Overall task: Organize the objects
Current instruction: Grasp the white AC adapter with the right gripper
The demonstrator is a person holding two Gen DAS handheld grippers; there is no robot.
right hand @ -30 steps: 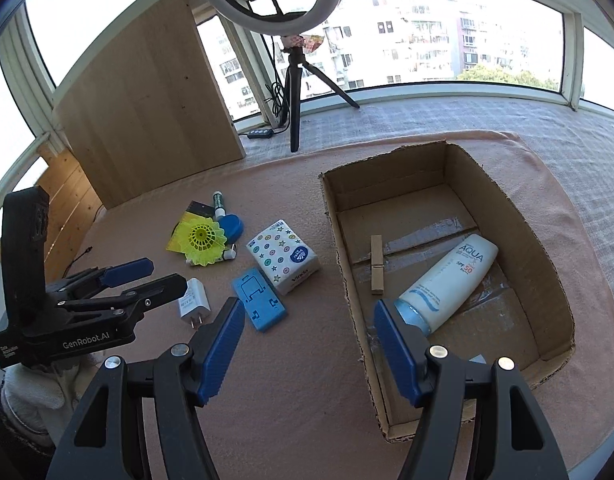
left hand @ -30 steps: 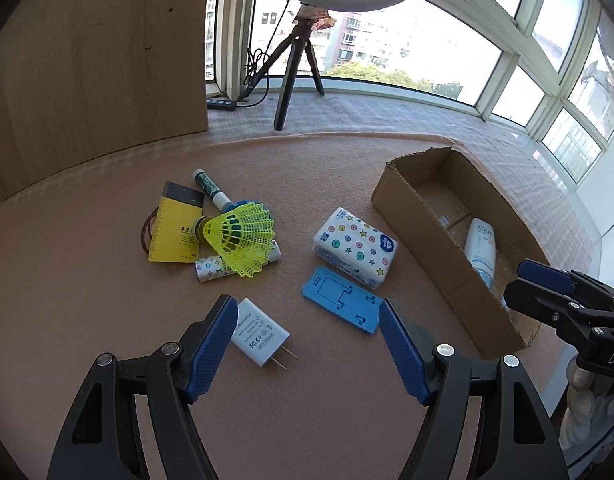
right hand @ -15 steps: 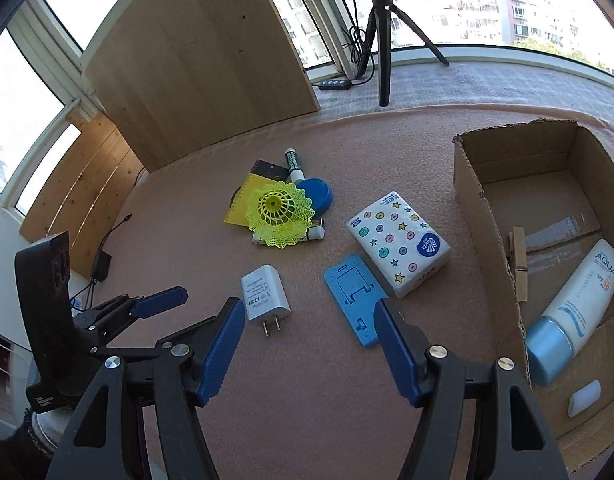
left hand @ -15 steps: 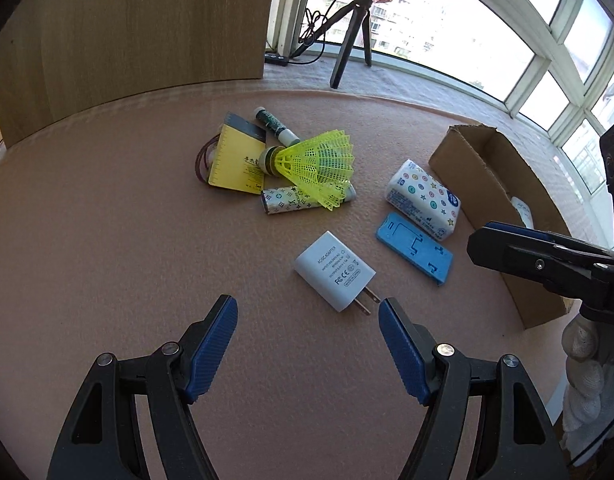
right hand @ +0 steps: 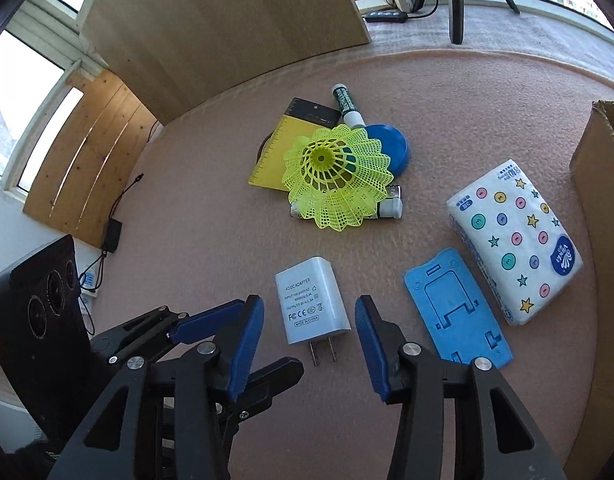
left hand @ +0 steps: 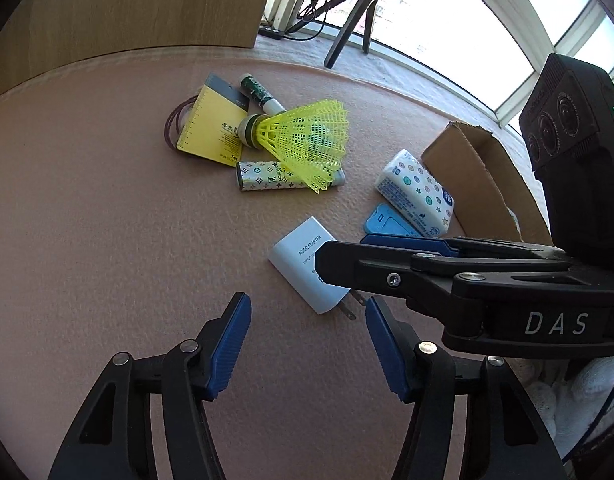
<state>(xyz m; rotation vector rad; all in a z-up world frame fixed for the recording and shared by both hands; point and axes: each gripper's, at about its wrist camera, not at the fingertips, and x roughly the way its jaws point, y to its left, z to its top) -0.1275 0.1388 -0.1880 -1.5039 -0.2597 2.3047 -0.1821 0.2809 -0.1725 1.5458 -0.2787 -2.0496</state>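
A white power adapter [right hand: 311, 300] lies on the pink mat, prongs toward me, just ahead of my open, empty right gripper [right hand: 309, 320]. It also shows in the left wrist view [left hand: 307, 266], partly covered by the right gripper [left hand: 347, 256] reaching in from the right. My left gripper [left hand: 307, 320] is open and empty, low over the mat. A blue phone stand [right hand: 455, 306], a patterned tissue pack [right hand: 515, 240] and a yellow shuttlecock [right hand: 335, 176] lie further out. The cardboard box [left hand: 479, 184] stands at the right.
Around the shuttlecock lie a yellow ruler card [right hand: 283, 148], a green-capped tube [right hand: 347, 106], a patterned tube [left hand: 267, 176], a blue lid [right hand: 391, 146] and rubber bands [left hand: 175, 124]. A wooden board [right hand: 227, 28] stands behind the mat. A tripod [left hand: 347, 24] stands by the window.
Both grippers have swung left, away from the box, and moved down toward the mat. The right gripper has come in over the adapter, crossing the left wrist view.
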